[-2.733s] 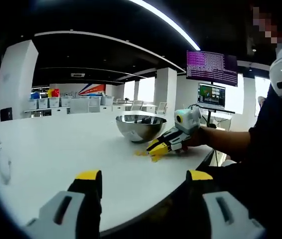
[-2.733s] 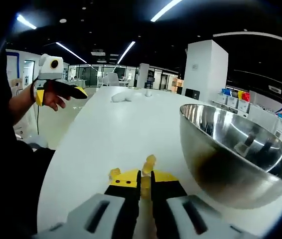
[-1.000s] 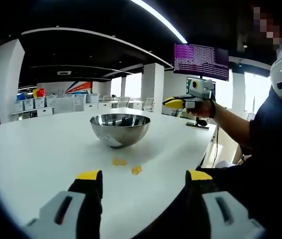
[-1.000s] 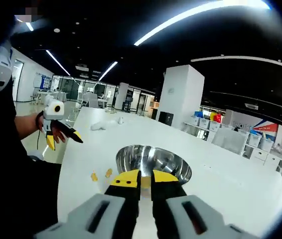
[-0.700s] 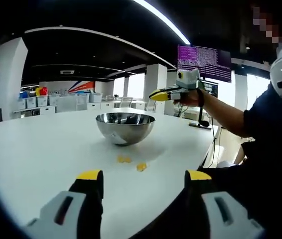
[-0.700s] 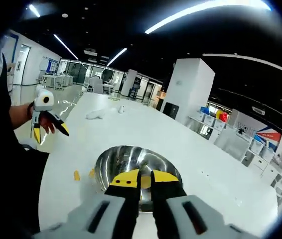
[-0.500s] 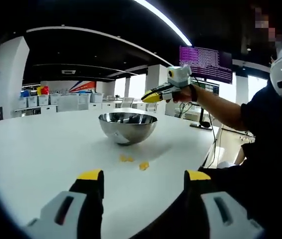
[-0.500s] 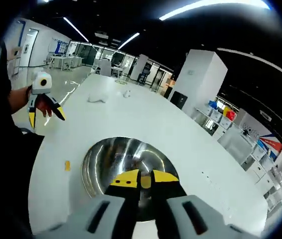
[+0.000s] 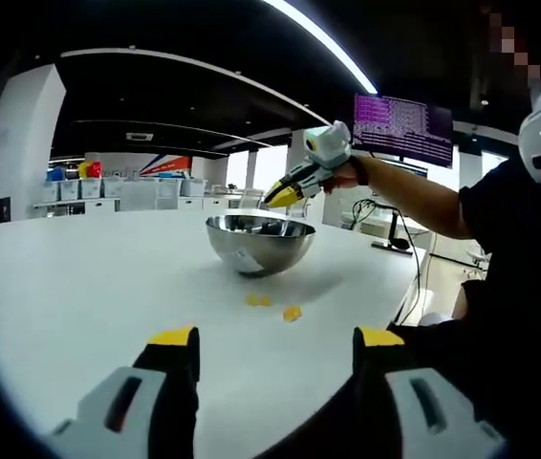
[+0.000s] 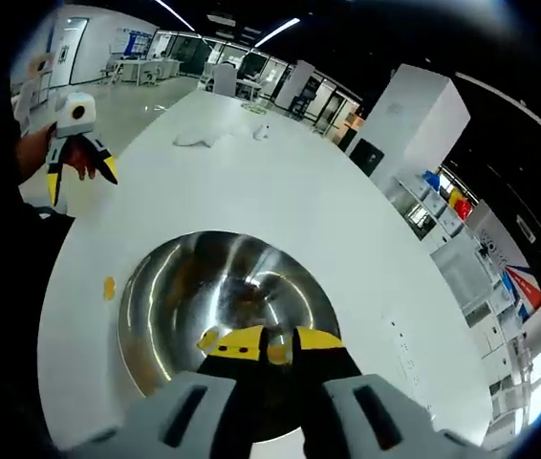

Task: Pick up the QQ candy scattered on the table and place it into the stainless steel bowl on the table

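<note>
The stainless steel bowl [image 9: 258, 241] stands on the white table [image 9: 79, 287]. Two yellow QQ candies [image 9: 259, 300] lie just in front of it. My right gripper [image 9: 278, 200] hangs over the bowl's rim, tips pointing down. In the right gripper view I look straight down into the bowl [image 10: 184, 287]; my right gripper [image 10: 277, 346] is shut on a pale yellow candy [image 10: 277, 353]. Another yellow candy [image 10: 207, 338] shows inside the bowl by the left jaw. One candy [image 10: 108, 287] lies on the table outside. My left gripper [image 9: 275, 337] is open and holds nothing, low near the table's edge [image 10: 80, 179].
The person's arm [image 9: 414, 196] reaches from the right to the bowl. White objects [image 10: 197, 139] lie at the table's far end. A monitor [image 9: 402, 129] hangs behind the table. Shelves with bins [image 9: 89, 186] line the far wall.
My right gripper has lifted a candy off the table, swung up and come over the bowl, now tilting down into it. The left gripper has stayed open and nearly still.
</note>
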{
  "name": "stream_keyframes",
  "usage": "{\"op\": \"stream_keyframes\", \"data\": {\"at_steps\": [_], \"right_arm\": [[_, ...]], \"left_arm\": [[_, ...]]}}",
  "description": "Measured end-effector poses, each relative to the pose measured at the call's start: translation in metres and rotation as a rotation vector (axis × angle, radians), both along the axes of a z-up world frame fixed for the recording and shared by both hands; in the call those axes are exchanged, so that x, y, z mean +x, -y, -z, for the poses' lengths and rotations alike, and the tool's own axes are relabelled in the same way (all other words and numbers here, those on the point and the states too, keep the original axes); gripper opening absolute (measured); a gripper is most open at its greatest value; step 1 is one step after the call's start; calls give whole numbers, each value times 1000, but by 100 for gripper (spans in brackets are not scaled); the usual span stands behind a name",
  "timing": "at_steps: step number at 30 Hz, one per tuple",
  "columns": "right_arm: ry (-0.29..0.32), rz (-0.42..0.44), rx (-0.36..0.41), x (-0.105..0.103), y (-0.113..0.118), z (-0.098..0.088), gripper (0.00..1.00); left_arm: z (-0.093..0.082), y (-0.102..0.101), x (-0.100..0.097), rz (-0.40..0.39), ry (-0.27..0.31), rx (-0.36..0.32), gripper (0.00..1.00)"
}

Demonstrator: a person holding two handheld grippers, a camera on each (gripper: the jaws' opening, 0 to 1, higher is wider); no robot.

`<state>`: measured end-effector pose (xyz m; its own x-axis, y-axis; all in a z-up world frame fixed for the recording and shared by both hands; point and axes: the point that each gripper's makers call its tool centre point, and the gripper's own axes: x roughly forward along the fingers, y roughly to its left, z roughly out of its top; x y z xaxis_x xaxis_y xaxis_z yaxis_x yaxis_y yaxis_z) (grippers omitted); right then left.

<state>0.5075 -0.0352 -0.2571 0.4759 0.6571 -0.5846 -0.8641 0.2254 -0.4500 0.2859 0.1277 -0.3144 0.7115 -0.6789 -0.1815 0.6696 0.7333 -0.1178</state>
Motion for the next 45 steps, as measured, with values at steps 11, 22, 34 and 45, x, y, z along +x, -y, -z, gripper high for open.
{"op": "stream_keyframes", "data": {"at_steps": [11,22,34,45], "right_arm": [[21,-7,0,-6,2,-8,21],[59,30,115,-38,31,-33,21],[42,137,396,-112,85,-12,19],[-62,175,728,-175,99,22,19]], "left_arm": [[2,1,2,4,-2,-4,65],[-7,3,-6,12,20,7,65],[-18,5,-11,8,45,20,65],[-19,25,-21,46,46,55,65]]}}
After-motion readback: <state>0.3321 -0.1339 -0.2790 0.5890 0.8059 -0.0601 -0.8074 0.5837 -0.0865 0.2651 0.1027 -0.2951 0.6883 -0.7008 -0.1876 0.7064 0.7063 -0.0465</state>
